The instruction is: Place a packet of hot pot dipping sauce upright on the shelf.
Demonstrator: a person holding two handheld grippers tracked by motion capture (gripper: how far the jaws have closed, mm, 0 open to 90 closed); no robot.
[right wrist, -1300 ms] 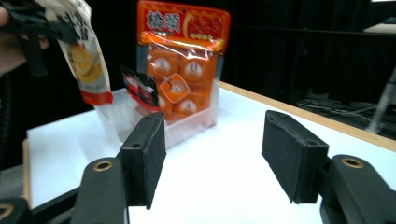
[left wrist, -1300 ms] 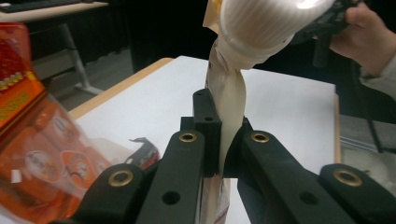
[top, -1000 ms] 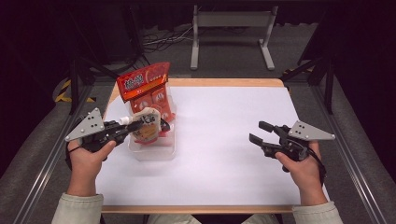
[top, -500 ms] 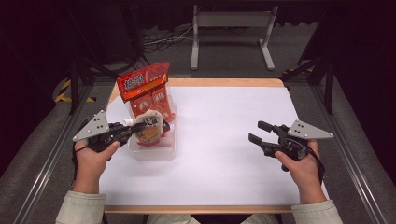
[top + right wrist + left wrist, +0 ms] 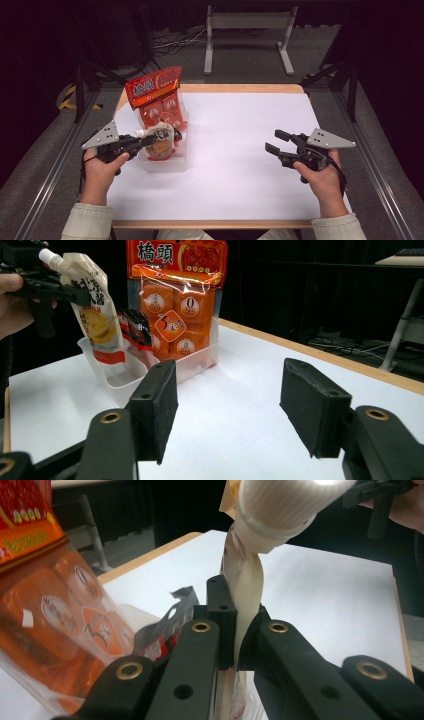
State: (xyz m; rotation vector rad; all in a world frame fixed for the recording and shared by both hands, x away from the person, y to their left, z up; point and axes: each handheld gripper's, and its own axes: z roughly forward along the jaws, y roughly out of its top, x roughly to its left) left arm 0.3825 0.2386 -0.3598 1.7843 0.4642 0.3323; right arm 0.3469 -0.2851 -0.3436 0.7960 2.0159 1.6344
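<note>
**Pouch lowered toward the clear bin**

A person sits at a white-topped table (image 5: 240, 150), holding a two-jaw gripper in each hand. The left gripper (image 5: 142, 141) has its jaws pressed tight on the neck of a cream-coloured spouted pouch (image 5: 161, 141), just below its white ribbed screw cap (image 5: 287, 505). In the left gripper view the soft film is squeezed thin between the two black jaws, with the cap looming above them.

Compared with a second ago, the left hand (image 5: 100, 170) has come lower and edged slightly toward the table's middle, carrying the pouch with it. The pouch now hangs with its lower end inside the clear plastic bin (image 5: 165, 162) at the table's left. Whether it touches the bin floor cannot be told from here. Standing upright in the back of the same bin is a tall orange snack bag (image 5: 157, 97), and the right gripper view also picks out a small dark sachet (image 5: 136, 327) between bag and pouch.

The right gripper (image 5: 276, 141) has not shifted. It rests well apart at the table's right side, jaws spread with nothing between them.

My reading: the pouch is being set down into the bin, and release looks like the likely next step once it settles.
</note>
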